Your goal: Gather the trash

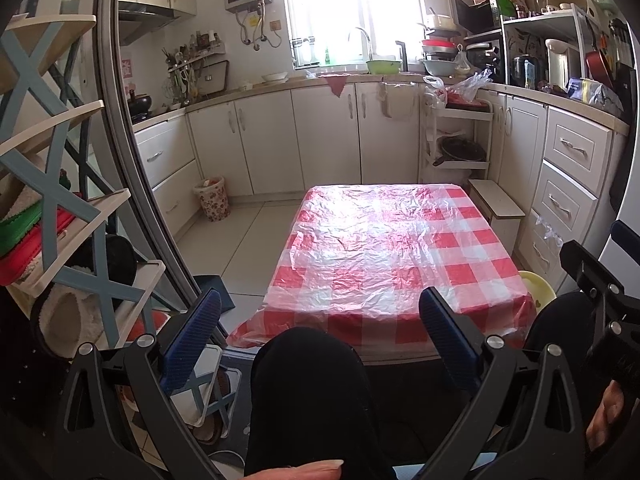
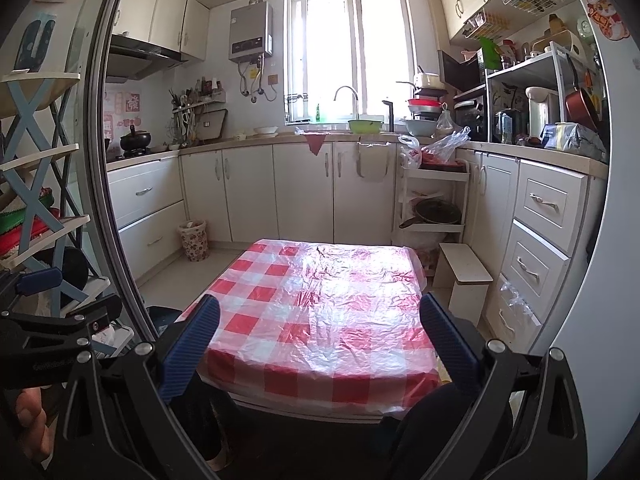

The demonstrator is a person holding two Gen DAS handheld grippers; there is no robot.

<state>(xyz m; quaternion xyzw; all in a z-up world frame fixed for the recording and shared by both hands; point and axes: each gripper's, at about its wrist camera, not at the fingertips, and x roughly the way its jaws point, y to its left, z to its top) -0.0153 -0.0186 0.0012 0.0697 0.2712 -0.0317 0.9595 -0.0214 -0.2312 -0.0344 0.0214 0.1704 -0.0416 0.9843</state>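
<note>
Both hand-held grippers, left (image 1: 320, 330) & right (image 2: 320, 330), wide open w/ nothing held – poised over checkered counter (image 2: 320, 300), no trash visible – floral bin (image 2: 194, 240) waits by cabinets

Red-and-white checked tablecloth (image 1: 392, 248), floral-patterned waste bin (image 1: 213, 199), white cabinets (image 1: 320, 136), green basin (image 1: 383, 66), blue-padded black tongs (image 1: 320, 332)

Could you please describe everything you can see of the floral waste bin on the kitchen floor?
The floral waste bin is a small, upright, tapered basket, pale with a red flower print. It stands on the tiled floor, against the white lower cabinets in the left corner, apart from the table. Something reddish and white shows at its open top.
</note>
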